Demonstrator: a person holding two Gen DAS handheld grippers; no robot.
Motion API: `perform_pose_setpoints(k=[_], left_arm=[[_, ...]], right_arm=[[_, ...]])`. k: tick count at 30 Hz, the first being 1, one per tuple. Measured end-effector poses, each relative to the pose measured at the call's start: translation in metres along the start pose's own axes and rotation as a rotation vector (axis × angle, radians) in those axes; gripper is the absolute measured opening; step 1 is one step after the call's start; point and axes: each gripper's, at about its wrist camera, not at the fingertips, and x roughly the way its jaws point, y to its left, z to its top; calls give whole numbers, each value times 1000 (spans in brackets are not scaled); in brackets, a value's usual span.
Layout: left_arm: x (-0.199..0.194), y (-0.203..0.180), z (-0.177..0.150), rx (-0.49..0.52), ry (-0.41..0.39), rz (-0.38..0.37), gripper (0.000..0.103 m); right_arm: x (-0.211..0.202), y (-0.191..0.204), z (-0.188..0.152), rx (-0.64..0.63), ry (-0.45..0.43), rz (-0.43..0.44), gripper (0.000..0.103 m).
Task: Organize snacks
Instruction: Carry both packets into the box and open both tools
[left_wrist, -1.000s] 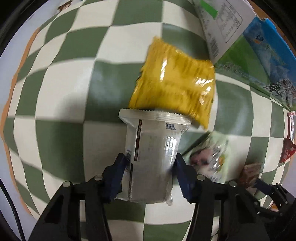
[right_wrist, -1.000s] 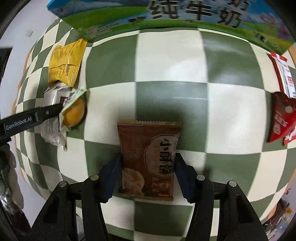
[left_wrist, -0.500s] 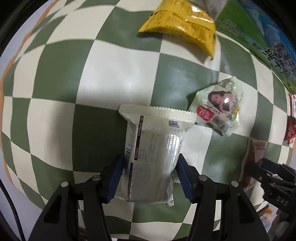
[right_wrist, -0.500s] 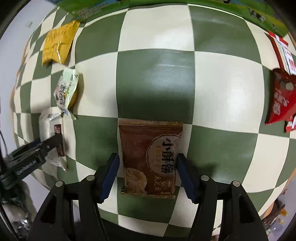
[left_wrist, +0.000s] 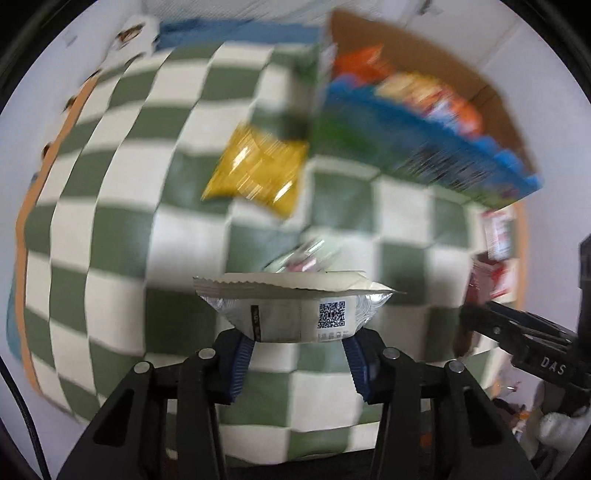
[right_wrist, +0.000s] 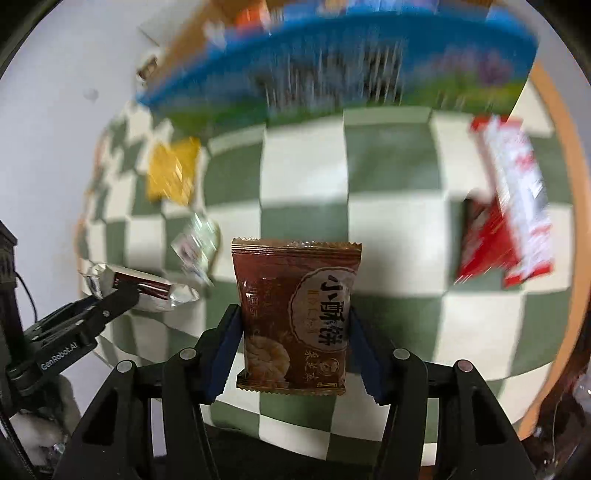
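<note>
My left gripper (left_wrist: 299, 354) is shut on a white snack packet (left_wrist: 295, 310) and holds it above the checkered cloth. My right gripper (right_wrist: 295, 354) is shut on a brown cookie packet (right_wrist: 295, 317), also lifted off the cloth. The left gripper with its white packet (right_wrist: 140, 286) shows at the left of the right wrist view. The right gripper (left_wrist: 517, 332) shows at the right of the left wrist view. A cardboard box (left_wrist: 424, 110) with a blue and green side stands at the back and holds several snacks.
On the green and white checkered cloth (right_wrist: 388, 177) lie a yellow packet (left_wrist: 258, 173), a small pale green packet (right_wrist: 195, 243) and red packets (right_wrist: 509, 221) at the right. The cloth's orange edge (left_wrist: 26, 206) runs along the left.
Both grippers have lifted and tilted up from looking down at the cloth, each still holding its packet. The box's open top has come into view.
</note>
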Motion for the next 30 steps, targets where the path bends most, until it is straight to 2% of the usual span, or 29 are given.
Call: perform_pose_setpoints(k=[5, 8, 13, 15, 17, 22, 26, 30], left_arm=[[-30, -35, 49, 43, -86, -104, 42], [-44, -65, 85, 80, -116, -139, 42], [-55, -97, 133, 146, -168, -121, 42], [-49, -109, 155, 176, -157, -102, 42], [-34, -119, 176, 199, -116, -91, 42], [11, -126, 202, 215, 12, -37, 43], [52, -125, 214, 225, 98, 26, 43], [91, -122, 224, 188, 224, 15, 44]], right_arm=[[-68, -8, 46, -3, -135, 41, 60], [-93, -11, 77, 0, -202, 49, 60], [-123, -26, 124, 21, -287, 3, 60], [-126, -32, 144, 18, -308, -27, 60], [-129, -40, 163, 22, -309, -41, 60], [-116, -62, 210, 41, -272, -97, 60], [-92, -75, 231, 55, -225, -123, 60], [-61, -86, 242, 74, -161, -139, 60]])
